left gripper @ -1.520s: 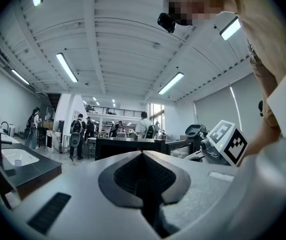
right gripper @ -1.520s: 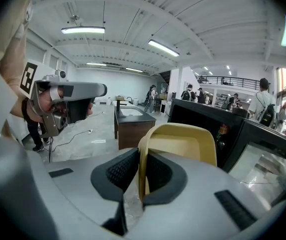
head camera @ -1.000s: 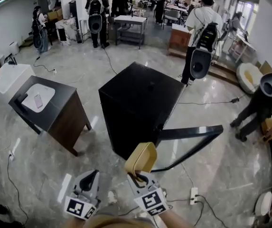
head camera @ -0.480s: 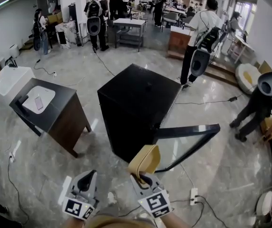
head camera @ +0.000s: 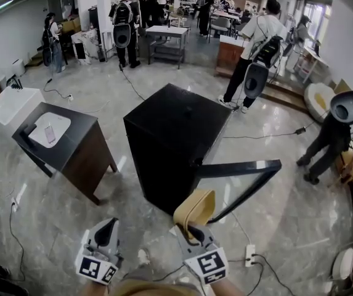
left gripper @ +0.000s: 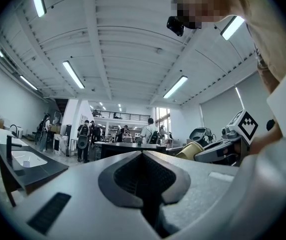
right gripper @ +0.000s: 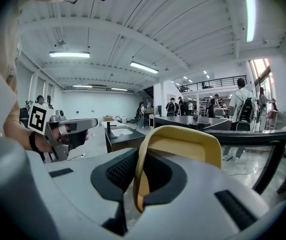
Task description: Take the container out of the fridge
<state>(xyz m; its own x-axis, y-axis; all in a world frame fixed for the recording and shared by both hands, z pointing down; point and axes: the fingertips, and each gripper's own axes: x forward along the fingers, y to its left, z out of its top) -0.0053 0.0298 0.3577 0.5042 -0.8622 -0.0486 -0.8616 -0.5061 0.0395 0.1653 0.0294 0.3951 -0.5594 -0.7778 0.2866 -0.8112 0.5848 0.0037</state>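
Note:
My right gripper (head camera: 191, 230) is shut on the rim of a yellow container (head camera: 194, 206), held upright in front of the black fridge (head camera: 176, 140). The right gripper view shows the container's wall (right gripper: 180, 144) pinched between the jaws, at the right gripper (right gripper: 140, 184). The fridge door (head camera: 241, 180) hangs open to the right. My left gripper (head camera: 107, 232) is low at the left, jaws shut with nothing in them; its own view shows the left gripper (left gripper: 143, 176) with the pads meeting and the container (left gripper: 190, 150) off to the right.
A dark cabinet with a white sink (head camera: 50, 131) stands left of the fridge. A power strip (head camera: 249, 254) and cables lie on the glossy floor near my right. Several people with backpacks stand behind the fridge, one (head camera: 256, 48) close by, and another person (head camera: 333, 134) at the right.
Both grippers have drifted down and slightly right in the head view, the yellow container moving with the right one, away from the fridge. The grip has not changed.

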